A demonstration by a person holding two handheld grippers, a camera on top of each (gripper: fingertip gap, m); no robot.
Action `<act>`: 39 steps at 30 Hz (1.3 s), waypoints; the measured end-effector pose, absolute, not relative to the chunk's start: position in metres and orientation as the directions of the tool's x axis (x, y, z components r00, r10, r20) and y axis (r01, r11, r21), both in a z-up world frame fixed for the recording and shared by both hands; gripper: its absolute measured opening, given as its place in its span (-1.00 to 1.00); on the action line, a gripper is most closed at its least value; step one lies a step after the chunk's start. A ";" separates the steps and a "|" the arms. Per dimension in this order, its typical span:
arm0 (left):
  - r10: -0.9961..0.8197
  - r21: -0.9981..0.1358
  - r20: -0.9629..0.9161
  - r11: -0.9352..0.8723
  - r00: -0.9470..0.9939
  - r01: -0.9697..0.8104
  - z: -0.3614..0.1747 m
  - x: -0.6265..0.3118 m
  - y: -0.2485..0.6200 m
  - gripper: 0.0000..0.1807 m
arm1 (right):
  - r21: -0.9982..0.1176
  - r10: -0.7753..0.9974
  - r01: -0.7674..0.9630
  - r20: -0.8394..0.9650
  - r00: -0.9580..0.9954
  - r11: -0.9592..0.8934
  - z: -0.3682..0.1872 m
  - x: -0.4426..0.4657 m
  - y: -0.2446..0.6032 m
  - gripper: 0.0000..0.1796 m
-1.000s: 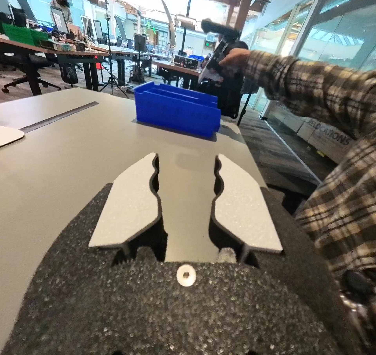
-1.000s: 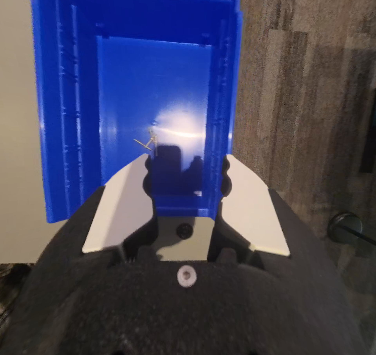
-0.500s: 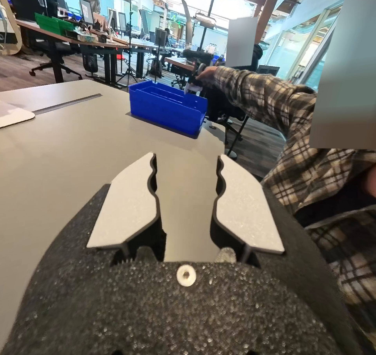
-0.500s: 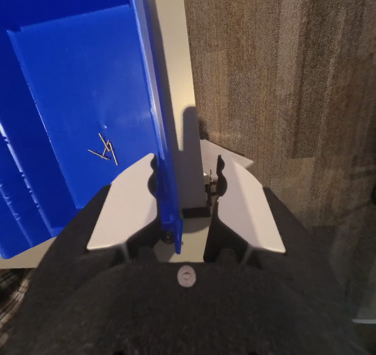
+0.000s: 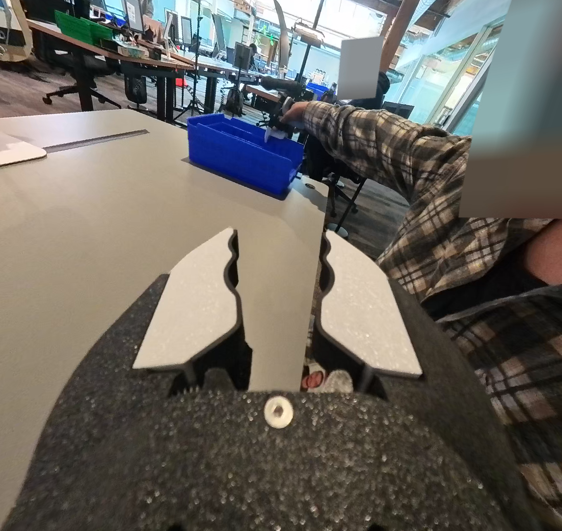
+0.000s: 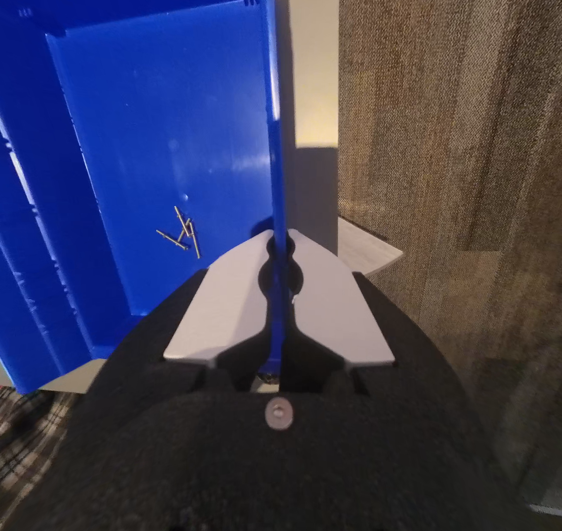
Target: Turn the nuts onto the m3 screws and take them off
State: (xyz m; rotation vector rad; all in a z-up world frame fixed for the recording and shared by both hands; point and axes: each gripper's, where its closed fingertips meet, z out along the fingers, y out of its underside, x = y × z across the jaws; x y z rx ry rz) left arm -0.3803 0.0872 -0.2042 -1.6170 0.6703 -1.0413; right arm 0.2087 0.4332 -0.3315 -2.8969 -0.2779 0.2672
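At the far corner of the pale grey table (image 5: 91, 218), the right hand-held gripper (image 6: 279, 236) pointed steeply down, its white fingers (image 6: 231, 288) pinching the thin side wall of the rectangular blue plastic bin (image 6: 146, 114). A plaid-sleeved arm (image 5: 380, 148) stretched out to it, nearly straight. Several small silvery metal screws (image 6: 182, 233) lay in a loose cluster on the bin floor, just left of that gripper. Nearer the person, the left hand-held gripper (image 5: 278, 236) hovered low over the table edge, fingers spread and holding nothing.
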 end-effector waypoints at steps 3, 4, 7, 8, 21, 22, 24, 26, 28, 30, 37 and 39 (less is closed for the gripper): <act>-0.835 -0.953 0.297 -0.292 0.463 0.084 -0.204 -0.383 0.081 -0.46 | -0.239 0.239 0.198 -0.156 0.958 -0.951 -0.331 0.201 0.430 -0.97; -0.835 -0.953 0.296 -0.290 0.464 0.085 -0.204 -0.384 0.080 -0.46 | -0.243 0.252 0.210 -0.160 0.954 -0.947 -0.331 0.196 0.429 -0.97; -0.839 -0.955 0.292 -0.281 0.460 0.094 -0.202 -0.385 0.074 -0.48 | -0.273 0.272 0.221 -0.167 0.948 -0.936 -0.331 0.178 0.431 -0.97; -0.840 -0.956 0.290 -0.278 0.459 0.095 -0.202 -0.386 0.073 -0.48 | -0.275 0.277 0.223 -0.174 0.945 -0.935 -0.331 0.171 0.431 -0.97; -0.836 -0.961 0.278 -0.252 0.473 0.118 -0.198 -0.400 0.051 -0.51 | -0.166 0.380 0.352 -0.195 0.904 -0.921 -0.330 0.029 0.403 -0.97; -0.835 -0.959 0.282 -0.253 0.473 0.125 -0.198 -0.402 0.050 -0.51 | -0.160 0.384 0.357 -0.189 0.904 -0.920 -0.330 0.018 0.400 -0.97; -0.831 -0.957 0.290 -0.256 0.475 0.136 -0.199 -0.405 0.047 -0.51 | -0.151 0.385 0.360 -0.201 0.901 -0.921 -0.330 -0.005 0.393 -0.97; -0.830 -0.953 0.301 -0.262 0.469 0.149 -0.200 -0.407 0.045 -0.51 | -0.143 0.377 0.352 -0.231 0.897 -0.925 -0.330 -0.028 0.387 -0.97; -0.833 -0.952 0.306 -0.261 0.461 0.160 -0.199 -0.409 0.043 -0.51 | -0.142 0.369 0.344 -0.241 0.897 -0.928 -0.330 -0.049 0.383 -0.96; -0.837 -0.953 0.303 -0.254 0.455 0.166 -0.197 -0.410 0.040 -0.51 | -0.134 0.365 0.342 -0.246 0.898 -0.930 -0.329 -0.069 0.378 -0.96; -0.848 -0.959 0.280 -0.233 0.449 0.158 -0.192 -0.417 0.024 -0.52 | -0.119 0.382 0.363 -0.267 0.885 -0.924 -0.329 -0.147 0.357 -0.95; -0.846 -0.959 0.281 -0.235 0.453 0.157 -0.192 -0.420 0.020 -0.52 | -0.119 0.386 0.367 -0.276 0.881 -0.923 -0.328 -0.169 0.351 -0.95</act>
